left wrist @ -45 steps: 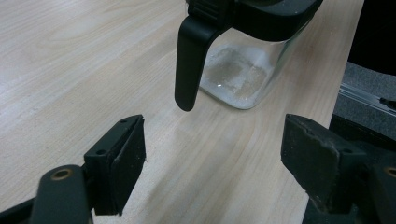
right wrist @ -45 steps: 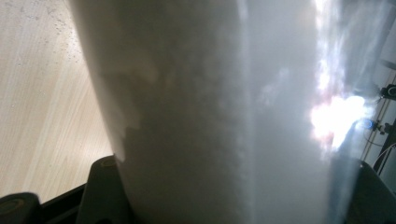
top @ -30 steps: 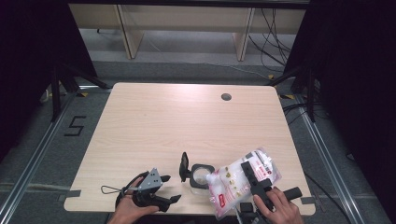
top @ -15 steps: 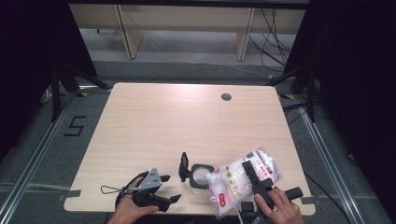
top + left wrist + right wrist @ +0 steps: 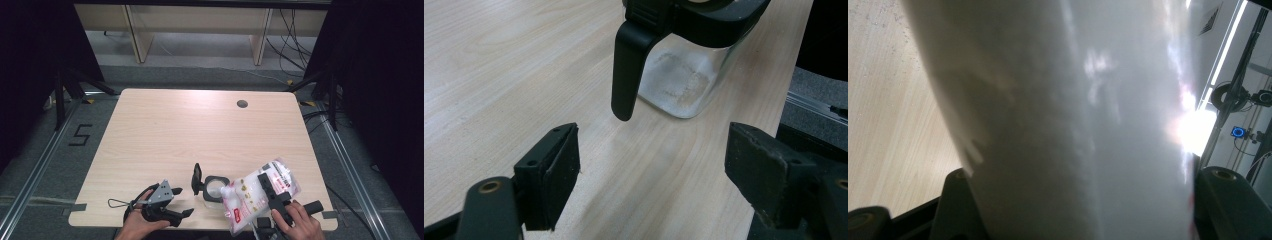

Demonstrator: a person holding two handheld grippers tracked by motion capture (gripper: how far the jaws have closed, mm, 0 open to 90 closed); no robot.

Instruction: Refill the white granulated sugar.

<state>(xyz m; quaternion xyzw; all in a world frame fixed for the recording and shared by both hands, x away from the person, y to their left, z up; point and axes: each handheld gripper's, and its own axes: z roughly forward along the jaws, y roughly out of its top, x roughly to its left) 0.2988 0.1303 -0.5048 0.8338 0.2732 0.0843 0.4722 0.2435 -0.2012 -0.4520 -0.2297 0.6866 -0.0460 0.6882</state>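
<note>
While a soft plastic bag tilts over a clear jar, two grippers work at the near edge of the pale wood-grain table.

One bag, glossy and crinkled with red print, is clenched between the jaws of the right gripper, its lower corner just over the jar's mouth; in the right gripper view its smooth translucent skin bulges between the jaws. One jar, squarish with clear walls dusted white inside, a black rim and one curved black lid flap, stands near the table's front edge. The left gripper lies released, its jaws wide apart, near the jar without touching it.
</note>
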